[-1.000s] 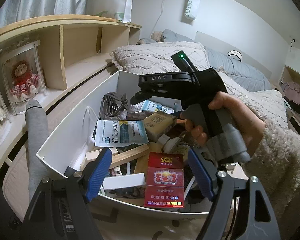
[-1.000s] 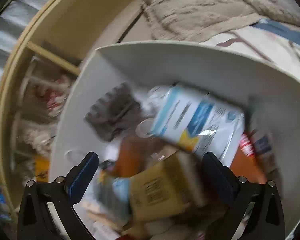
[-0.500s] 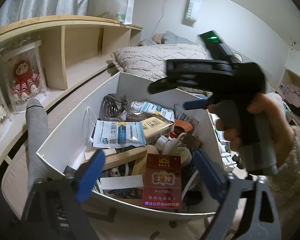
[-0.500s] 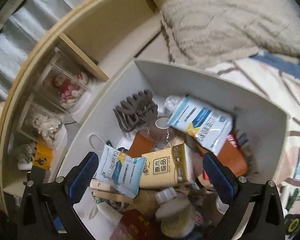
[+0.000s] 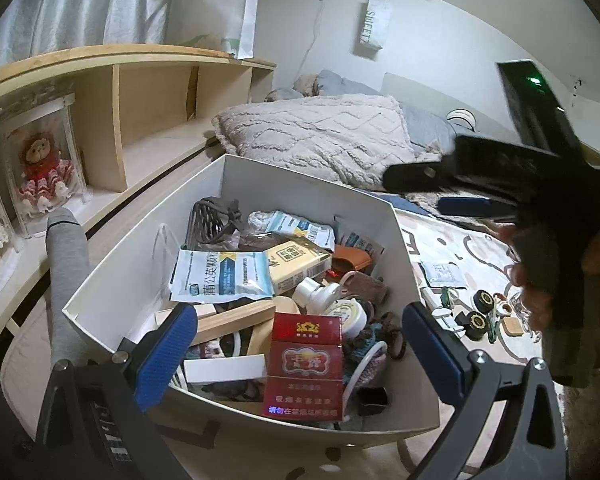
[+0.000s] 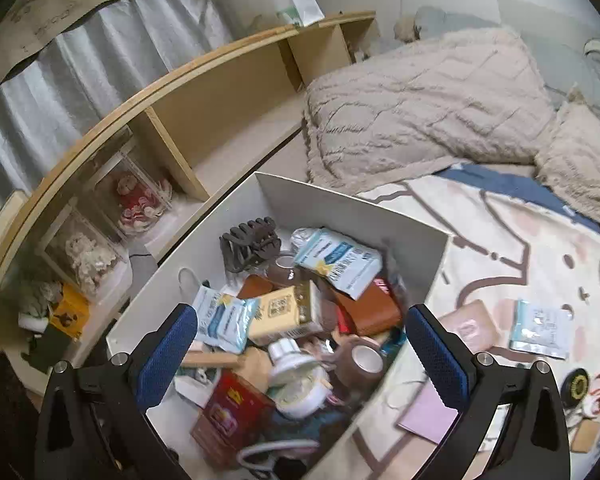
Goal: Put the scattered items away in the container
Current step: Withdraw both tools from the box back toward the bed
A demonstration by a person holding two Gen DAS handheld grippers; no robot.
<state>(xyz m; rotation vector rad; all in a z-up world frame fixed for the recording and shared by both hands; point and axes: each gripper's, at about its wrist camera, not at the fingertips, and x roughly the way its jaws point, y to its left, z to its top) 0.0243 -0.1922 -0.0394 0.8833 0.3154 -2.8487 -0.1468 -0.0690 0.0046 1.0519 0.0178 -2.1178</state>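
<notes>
A white box (image 5: 140, 264) on the bed holds several items: a red cigarette pack (image 5: 306, 364), blue-white sachets (image 5: 220, 276), a yellow carton (image 5: 296, 260) and a dark hair claw (image 5: 216, 220). The box also shows in the right wrist view (image 6: 320, 204). My left gripper (image 5: 300, 344) is open and empty over the box's near side. My right gripper (image 6: 302, 350) is open and empty above the box; its body (image 5: 500, 184) shows at the right of the left wrist view. Scattered items lie on the blanket: a sachet (image 6: 540, 328), a pink card (image 6: 470, 326), round black caps (image 5: 478, 314).
A wooden shelf (image 5: 156, 112) with dolls in clear cases (image 5: 40, 168) runs along the left. A fluffy beige pillow (image 6: 420, 96) lies behind the box. A grey sock-like roll (image 5: 66, 280) leans at the box's left side.
My right gripper has risen and pulled back to the right, out of the box, open and empty. The left gripper has stayed almost still.
</notes>
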